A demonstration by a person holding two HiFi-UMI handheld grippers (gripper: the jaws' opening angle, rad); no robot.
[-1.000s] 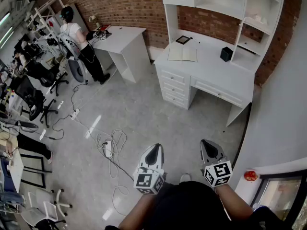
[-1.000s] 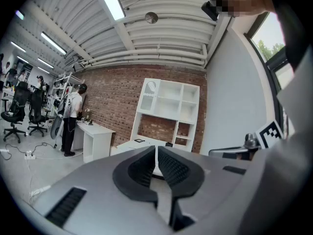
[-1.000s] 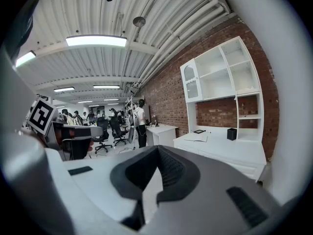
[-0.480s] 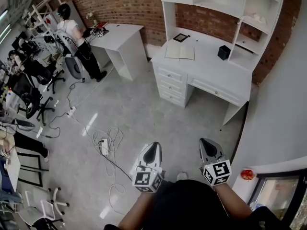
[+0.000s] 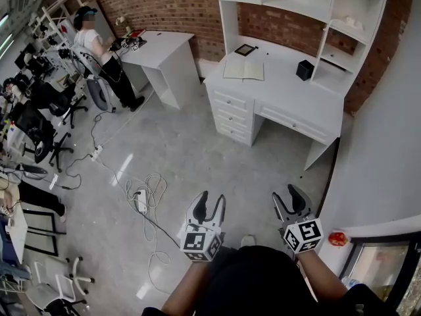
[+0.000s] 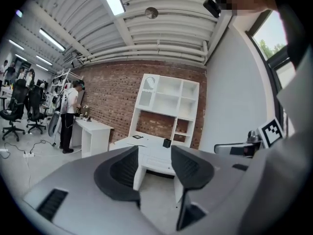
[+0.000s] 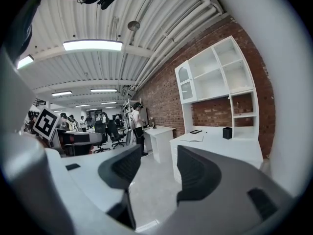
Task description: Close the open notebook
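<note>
Left gripper, right gripper nearest, low over glossy grey floor. Dark ribbed pads on both spread apart, jaws just been opening, nothing between them. Far ahead: white hutch desk against red brick wall. Open notebook, pale pages flat, near desktop's left end, well apart from all fingers. Small black box toward desktop's right end.
</note>
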